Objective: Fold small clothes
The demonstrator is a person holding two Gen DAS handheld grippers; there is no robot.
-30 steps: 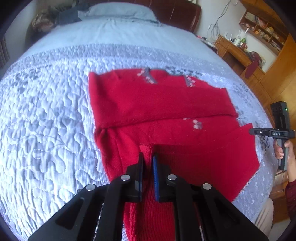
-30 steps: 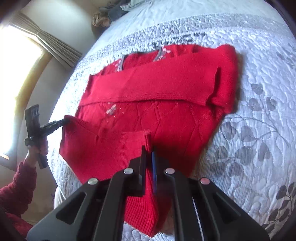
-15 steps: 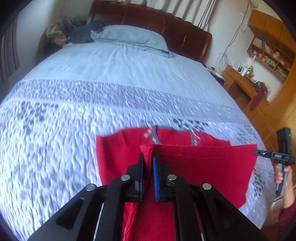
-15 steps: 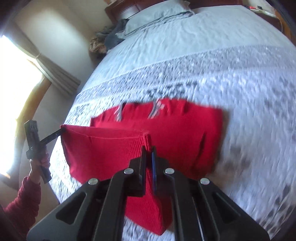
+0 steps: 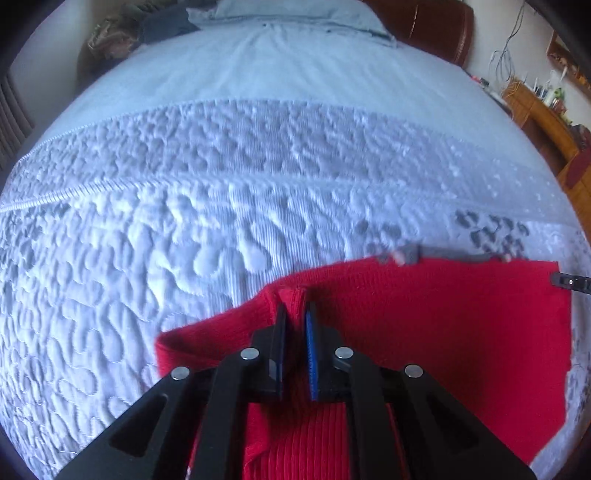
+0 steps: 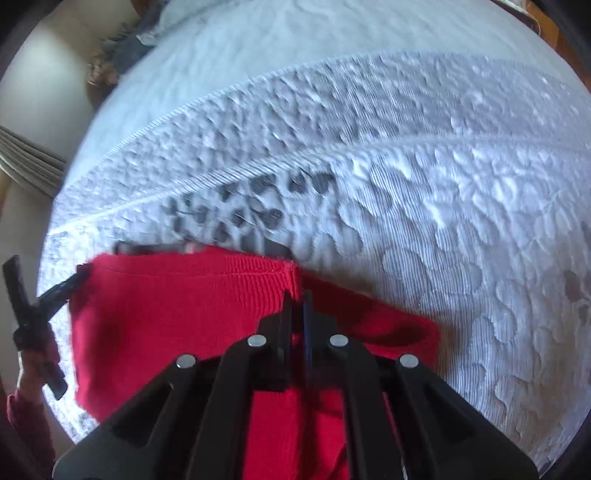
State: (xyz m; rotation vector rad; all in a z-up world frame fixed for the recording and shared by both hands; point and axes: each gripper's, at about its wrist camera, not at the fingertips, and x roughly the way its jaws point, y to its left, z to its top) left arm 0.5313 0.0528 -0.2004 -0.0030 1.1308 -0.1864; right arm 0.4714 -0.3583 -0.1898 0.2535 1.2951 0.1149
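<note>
Left claw [image 5: 293,314]: clamped on a pinch of the sweater's [image 5: 424,314] hem corner; red knit bunches between the pads and hangs below them.

Sweater: red knit on the quilt [image 5: 147,240] of the bed, its lower half drawn up and over towards the grey-trimmed collar [image 5: 410,254]. The carried hem lies close to the collar line. A roll of knit sticks out at the left edge, below the pinch.

Right claw [image 6: 297,304]: clamped on the other hem corner, jaws nearly together with a thin layer of knit between them; in the left view only its tip shows at the sweater's far right edge.

Step in hand: laying the hem onto the collar to halve the sweater, by my reading.

How to do it well: keep both corners level and the hem taut between them, so the top layer lands flat. Bring the hem square to the collar, not past it. Lower both claws together to the quilt before letting go.

Watch for: the left roll and the bulge by the right claw could get trapped as creases; smooth them outward after release.

Far side: pillow [image 5: 295,11] and dark clothes [image 5: 147,26] well apart, no hindrance.
</note>
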